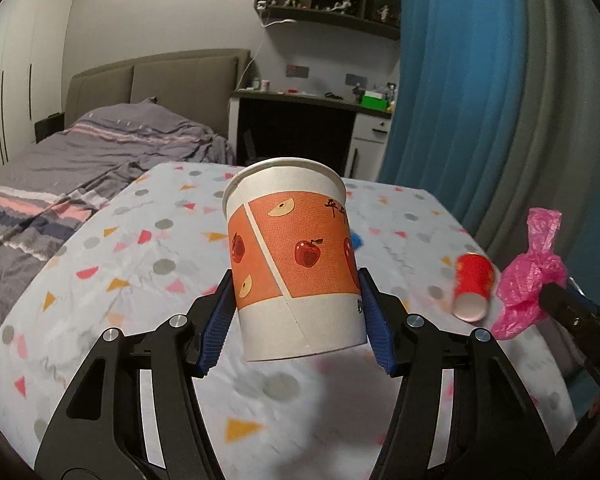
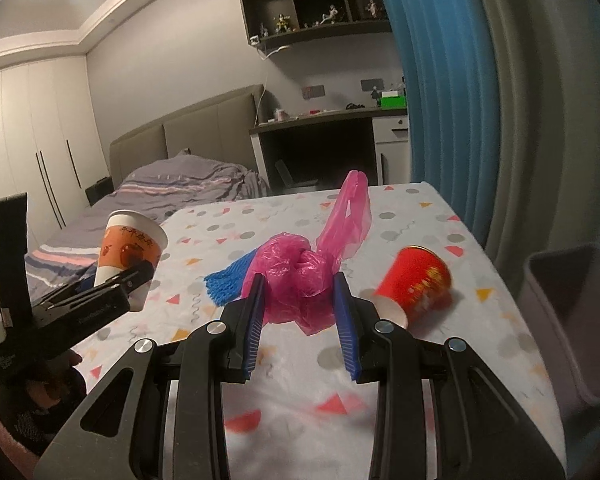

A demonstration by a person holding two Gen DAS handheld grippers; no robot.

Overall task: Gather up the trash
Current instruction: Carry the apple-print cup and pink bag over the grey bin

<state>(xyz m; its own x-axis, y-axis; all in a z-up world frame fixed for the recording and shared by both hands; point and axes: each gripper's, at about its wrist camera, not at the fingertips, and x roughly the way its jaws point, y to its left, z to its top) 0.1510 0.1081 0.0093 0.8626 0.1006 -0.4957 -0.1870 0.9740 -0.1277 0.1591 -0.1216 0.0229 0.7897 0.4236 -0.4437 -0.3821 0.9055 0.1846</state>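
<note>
left gripper (image 1: 296, 312) pinches apple paper cup (image 1: 294, 256) mid-wall, lifted off table (image 1: 100, 280); light, crushes easy, so grip low w/ soft squeeze. right gripper (image 2: 298, 312) fingers nip pink bag (image 2: 296, 276), limp n slippery; red cup (image 2: 416, 284) lies beside

Each black claw (image 1: 296, 284) has ribbed blue pads (image 2: 254, 320) and silver screws (image 2: 216, 327).

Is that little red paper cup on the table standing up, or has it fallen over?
Tipped over. The small red paper cup lies on its side on the patterned tablecloth, its length running along the cloth.
</note>
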